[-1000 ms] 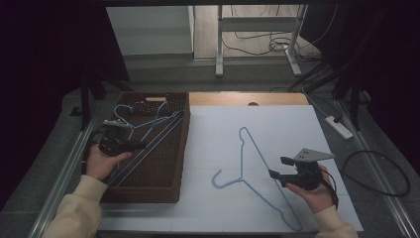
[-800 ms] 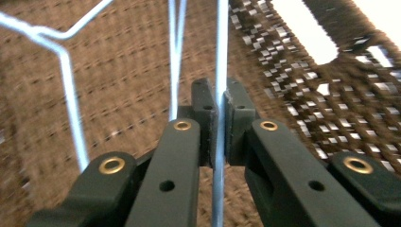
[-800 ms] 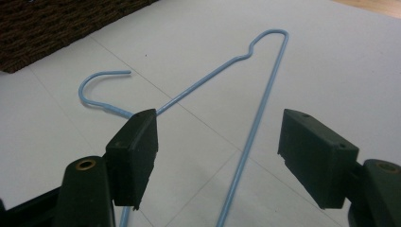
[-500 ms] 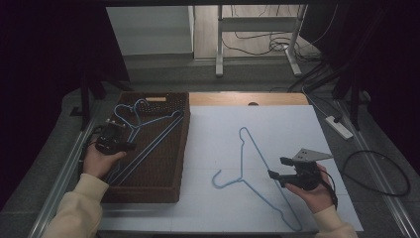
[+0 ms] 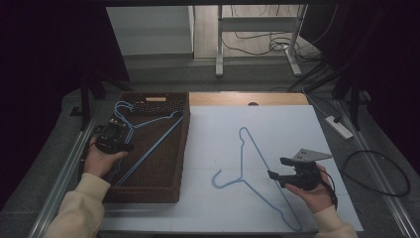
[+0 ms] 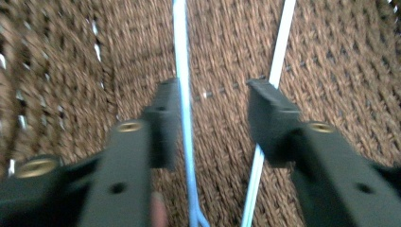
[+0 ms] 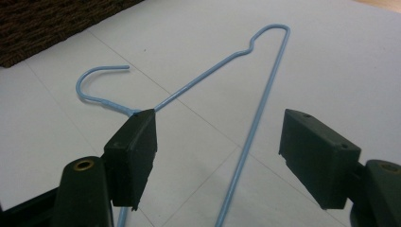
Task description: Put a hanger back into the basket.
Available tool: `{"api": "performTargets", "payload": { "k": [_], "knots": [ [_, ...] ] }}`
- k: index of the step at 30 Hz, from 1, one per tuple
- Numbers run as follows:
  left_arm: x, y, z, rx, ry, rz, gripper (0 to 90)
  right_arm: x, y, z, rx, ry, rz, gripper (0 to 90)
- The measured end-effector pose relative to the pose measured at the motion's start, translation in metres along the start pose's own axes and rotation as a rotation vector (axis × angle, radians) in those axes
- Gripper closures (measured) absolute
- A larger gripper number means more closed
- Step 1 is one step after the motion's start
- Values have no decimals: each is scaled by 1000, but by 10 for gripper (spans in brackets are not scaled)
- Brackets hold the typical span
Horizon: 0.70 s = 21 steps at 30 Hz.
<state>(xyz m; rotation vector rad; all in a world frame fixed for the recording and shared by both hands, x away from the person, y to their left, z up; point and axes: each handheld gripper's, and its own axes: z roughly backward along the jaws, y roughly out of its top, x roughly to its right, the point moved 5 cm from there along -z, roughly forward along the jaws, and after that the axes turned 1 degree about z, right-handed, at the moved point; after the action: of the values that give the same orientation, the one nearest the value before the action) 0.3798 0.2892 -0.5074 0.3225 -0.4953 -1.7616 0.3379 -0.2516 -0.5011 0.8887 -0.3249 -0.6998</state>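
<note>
Hovering over the near right corner of the white sheet with the right gripper, jaws spread wide and pinching nothing, low above the blue hanger lying flat there. Straddling its long straight side, with one jaw tip just beside the neck below the hook: probably lined up this way so that closing would catch the wire near its stiffest point. Lying with the hook toward the basket and the far shoulder pointing to the sheet's far edge, well apart from the basket's wall, so likely next in line for moving. Farther off, along the left edge of the sheet, reaching down into the brown woven basket with the left gripper, jaws just opened and now standing apart. Framing a second blue hanger whose wire runs close against one jaw, not squeezed, resting on the weave; seemingly let go here because the basket is where hangers are being gathered. Passing under the other jaw, a paler wire, also on the basket floor. Beyond the sheet's far edge, a strip of bare wooden table.
</note>
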Motion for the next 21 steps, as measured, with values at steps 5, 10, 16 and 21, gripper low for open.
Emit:
{"api": "performTargets", "payload": {
  "k": [5, 10, 16, 21],
  "knots": [
    [6, 3, 10, 57, -6, -11, 342, 0, 0, 0, 0, -1, 0, 289],
    [7, 5, 16, 99, -42, -4, 303, -1, 0, 0, 0, -1, 1, 289],
    [7, 7, 25, 134, -49, -11, 301, 0, 0, -1, -1, -2, 1, 289],
    [7, 6, 32, 165, -84, -9, 302, 0, 0, -1, -2, -2, -1, 289]
  ]
}}
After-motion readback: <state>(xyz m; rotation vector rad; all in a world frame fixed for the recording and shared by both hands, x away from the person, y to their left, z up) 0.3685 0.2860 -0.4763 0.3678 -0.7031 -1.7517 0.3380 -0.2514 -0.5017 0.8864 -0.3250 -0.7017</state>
